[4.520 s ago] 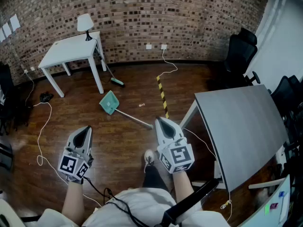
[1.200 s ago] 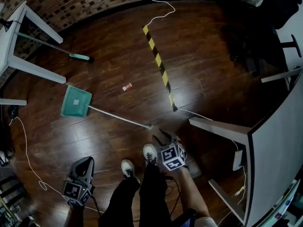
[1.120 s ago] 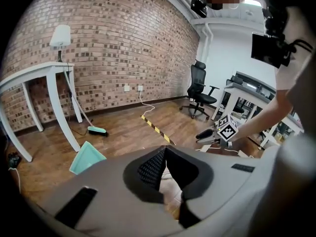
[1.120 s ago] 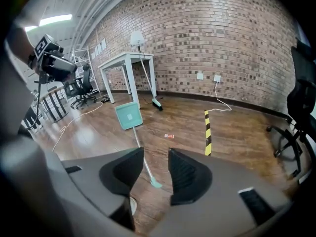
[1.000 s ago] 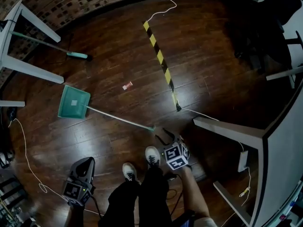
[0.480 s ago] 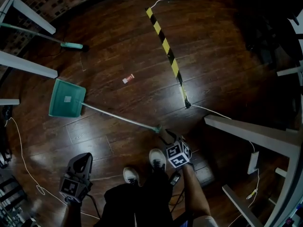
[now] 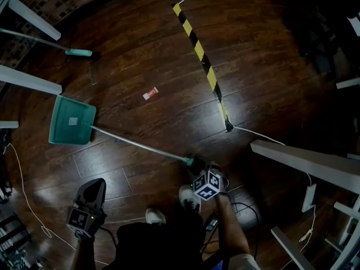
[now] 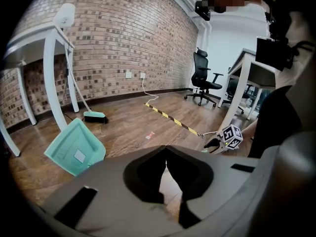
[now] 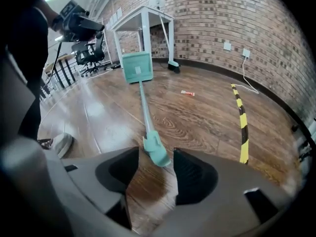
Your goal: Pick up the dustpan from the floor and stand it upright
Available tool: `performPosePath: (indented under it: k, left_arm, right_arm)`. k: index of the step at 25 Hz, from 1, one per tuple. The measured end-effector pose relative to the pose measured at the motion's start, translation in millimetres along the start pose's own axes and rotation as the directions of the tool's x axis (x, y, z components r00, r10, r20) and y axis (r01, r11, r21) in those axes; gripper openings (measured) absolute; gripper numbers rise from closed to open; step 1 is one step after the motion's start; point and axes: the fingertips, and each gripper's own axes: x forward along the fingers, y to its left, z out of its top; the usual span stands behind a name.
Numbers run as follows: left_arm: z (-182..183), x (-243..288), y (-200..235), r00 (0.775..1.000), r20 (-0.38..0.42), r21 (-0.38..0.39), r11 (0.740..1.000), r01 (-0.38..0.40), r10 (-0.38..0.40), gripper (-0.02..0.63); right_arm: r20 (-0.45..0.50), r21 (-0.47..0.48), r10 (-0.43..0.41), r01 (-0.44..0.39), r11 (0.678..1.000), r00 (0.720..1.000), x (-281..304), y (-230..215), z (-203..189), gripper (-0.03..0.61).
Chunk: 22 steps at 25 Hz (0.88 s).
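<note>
The teal dustpan [image 7: 71, 121] lies flat on the wooden floor, its long grey handle [image 7: 138, 145] running right to a teal end grip [image 7: 189, 160]. My right gripper [image 7: 197, 166] is low over that end. In the right gripper view the end grip [image 9: 157, 153] sits between the jaws of the right gripper [image 9: 154, 176]; the jaws are opening and the pads do not press on it. The pan [image 9: 137, 67] lies far ahead. My left gripper [image 7: 94, 185] hangs at the lower left, away from the dustpan [image 8: 74, 147], and the left gripper [image 8: 165, 152] has its fingertips together, holding nothing.
A broom [image 7: 79, 52] leans by the white table legs [image 7: 28, 80] at the upper left. Yellow-black floor tape [image 7: 202, 55], a white cable [image 7: 264, 136] and a small scrap [image 7: 149, 93] lie on the floor. A grey table's leg [image 7: 304, 162] stands right. The person's shoe [image 7: 188, 197] is beside the right gripper.
My right gripper has sunk toward the floor and now straddles the handle's end. The dustpan has not moved on the floor. The left gripper keeps its place.
</note>
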Motion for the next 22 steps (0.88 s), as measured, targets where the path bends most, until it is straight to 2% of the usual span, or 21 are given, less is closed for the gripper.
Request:
performPosePath:
  k: [1,2,3,4,5,6,7,8,9,10,11,12,14,17,22]
  left_arm:
    - [-22,-3,1,0.996,-0.052,-0.28,0.956,-0.088,0.076,0.012]
    - [-35,-3,3,0.989,-0.093,-0.44,0.886,-0.144,0.114,0.012]
    - [-33,-1,4,0.99,-0.082,-0.417,0.898,-0.139,0.116,0.012]
    - [-19,4,6,0.997,-0.022,-0.222,0.972,-0.082,0.079,0.012]
    - [-2,10,8,0.999,0.035,0.028,0.999,-0.017,0.016,0.012]
    - [5,12,10,0.998,0.063,0.143,0.99,0.006,-0.015,0.012]
    - [-6,8,13,0.998,0.064,0.022,0.999,-0.03,0.028,0.012]
    - [-29,1,18,0.993,0.026,-0.258,0.96,-0.106,0.116,0.012]
    - [-48,-6,22,0.981,-0.038,-0.518,0.836,-0.182,0.19,0.012]
    - [-56,-10,27,0.969,-0.084,-0.66,0.716,-0.228,0.232,0.012]
    - [-53,-11,32,0.962,-0.095,-0.711,0.659,-0.245,0.255,0.012]
    - [-49,-11,35,0.96,-0.088,-0.721,0.647,-0.246,0.267,0.012]
    - [-45,-16,38,0.959,-0.077,-0.721,0.65,-0.242,0.272,0.012]
    - [-44,-27,42,0.96,-0.077,-0.73,0.64,-0.239,0.27,0.012]
    - [-29,-45,49,0.96,-0.075,-0.731,0.64,-0.238,0.272,0.012]
  right_arm:
    - [-0.003,-0.016,-0.004,0.004,1.0,1.0,5,0,-2,0.233]
    - [-0.003,-0.027,-0.009,0.009,1.0,1.0,10,-1,-3,0.233]
    - [-0.003,-0.039,-0.015,0.015,0.999,1.0,14,-3,-3,0.233]
    - [-0.004,-0.052,-0.02,0.02,0.998,1.0,18,-5,-4,0.233]
    - [-0.008,-0.066,-0.025,0.024,0.998,1.0,23,-7,-6,0.233]
    - [-0.013,-0.077,-0.029,0.028,0.997,0.999,27,-9,-7,0.233]
    - [-0.019,-0.083,-0.034,0.032,0.996,0.999,32,-11,-8,0.233]
    - [-0.025,-0.086,-0.038,0.035,0.996,0.999,36,-13,-9,0.233]
    - [-0.032,-0.088,-0.039,0.036,0.995,0.999,41,-15,-9,0.233]
    - [-0.045,-0.089,-0.036,0.032,0.995,0.998,45,-14,-10,0.232]
    - [-0.063,-0.091,-0.027,0.021,0.996,0.998,48,-13,-12,0.232]
    - [-0.085,-0.096,-0.015,0.007,0.995,0.996,50,-12,-15,0.227]
    - [-0.116,-0.117,-0.002,-0.011,0.993,0.993,50,-10,-19,0.152]
    - [-0.114,-0.124,0.001,-0.015,0.992,0.994,41,-13,-14,0.15]
    - [-0.067,-0.071,-0.04,0.035,0.997,0.997,12,-28,7,0.147]
